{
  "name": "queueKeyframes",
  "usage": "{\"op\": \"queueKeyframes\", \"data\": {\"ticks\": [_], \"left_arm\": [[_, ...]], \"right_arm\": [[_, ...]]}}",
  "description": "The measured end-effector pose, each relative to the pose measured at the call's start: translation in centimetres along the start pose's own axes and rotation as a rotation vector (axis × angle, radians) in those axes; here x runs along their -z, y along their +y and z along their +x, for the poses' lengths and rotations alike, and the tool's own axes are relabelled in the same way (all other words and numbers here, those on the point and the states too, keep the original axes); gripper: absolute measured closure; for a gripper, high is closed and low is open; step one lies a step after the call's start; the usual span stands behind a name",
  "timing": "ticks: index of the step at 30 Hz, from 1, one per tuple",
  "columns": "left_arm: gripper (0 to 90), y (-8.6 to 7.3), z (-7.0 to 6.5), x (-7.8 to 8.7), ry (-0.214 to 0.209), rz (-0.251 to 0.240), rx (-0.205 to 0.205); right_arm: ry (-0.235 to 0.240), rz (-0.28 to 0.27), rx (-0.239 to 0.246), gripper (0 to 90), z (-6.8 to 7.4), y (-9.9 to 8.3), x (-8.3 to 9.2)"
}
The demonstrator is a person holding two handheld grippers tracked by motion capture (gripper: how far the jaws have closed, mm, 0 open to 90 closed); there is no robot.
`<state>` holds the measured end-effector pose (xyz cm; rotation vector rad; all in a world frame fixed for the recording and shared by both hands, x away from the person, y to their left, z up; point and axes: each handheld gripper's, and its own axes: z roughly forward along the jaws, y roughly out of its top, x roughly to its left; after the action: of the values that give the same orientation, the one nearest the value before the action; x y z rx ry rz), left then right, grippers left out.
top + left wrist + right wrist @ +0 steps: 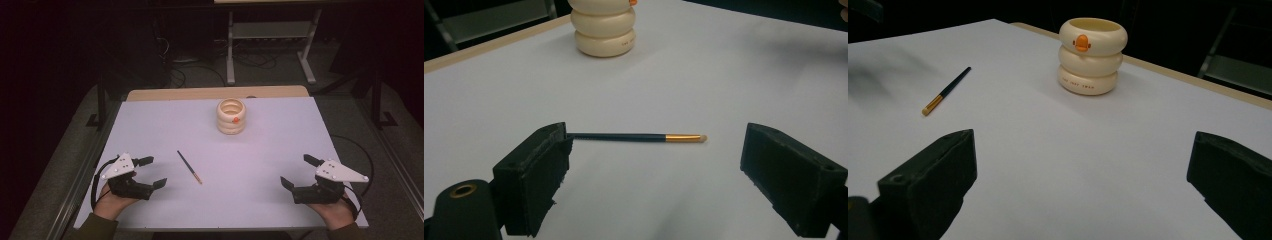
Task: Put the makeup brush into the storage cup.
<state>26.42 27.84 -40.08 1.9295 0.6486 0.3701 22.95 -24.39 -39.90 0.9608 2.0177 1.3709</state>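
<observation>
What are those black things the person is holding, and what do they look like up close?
They are handheld grippers. Each, the left gripper and the right gripper, has a black body with two blocky black jaws, a pale grey three-cornered plate on top dotted with small marks, and a black cable looping away. The sleeves at the wrists look olive-brown.

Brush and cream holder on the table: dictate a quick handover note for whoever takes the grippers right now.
Left gripper: open, holding nothing, resting near the table's front left.
Right gripper: open, holding nothing, front right.
Brush: lying flat on the white table, just right of the left gripper, untouched.
Cream ringed holder: upright near the far edge, apart from the brush.
Done: nothing visible yet.
Left: probably pick up the brush, likely with the left gripper, and stand it in the holder.
</observation>
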Motion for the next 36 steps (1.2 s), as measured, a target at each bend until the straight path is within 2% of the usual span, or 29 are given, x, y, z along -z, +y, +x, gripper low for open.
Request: {"op": "queueKeyframes", "data": {"ticks": [12,19,28,33,36], "left_arm": [[11.4,0.5,0.1,-0.7,-0.015,0.004,-0.010],[11.0,1.1,0.2,-0.8,-0.018,-0.023,-0.016],[10.9,1.6,0.5,-0.7,-0.022,-0.041,-0.019],[10.9,1.8,0.6,-0.8,-0.025,-0.060,-0.002],[10.9,2.0,0.7,-0.9,-0.025,-0.059,-0.010]], "right_arm": [[-0.004,0.007,-0.024,0.0,0.1,0.0,0.5],[0.000,0.030,-0.005,0.0,0.2,0.1,0.3],[0.018,0.030,0.008,0.0,0.4,0.2,-0.4],[0.018,0.023,0.006,0.0,0.3,0.2,-0.6],[0.016,0.024,0.008,0.0,0.3,0.1,-0.5]]}}
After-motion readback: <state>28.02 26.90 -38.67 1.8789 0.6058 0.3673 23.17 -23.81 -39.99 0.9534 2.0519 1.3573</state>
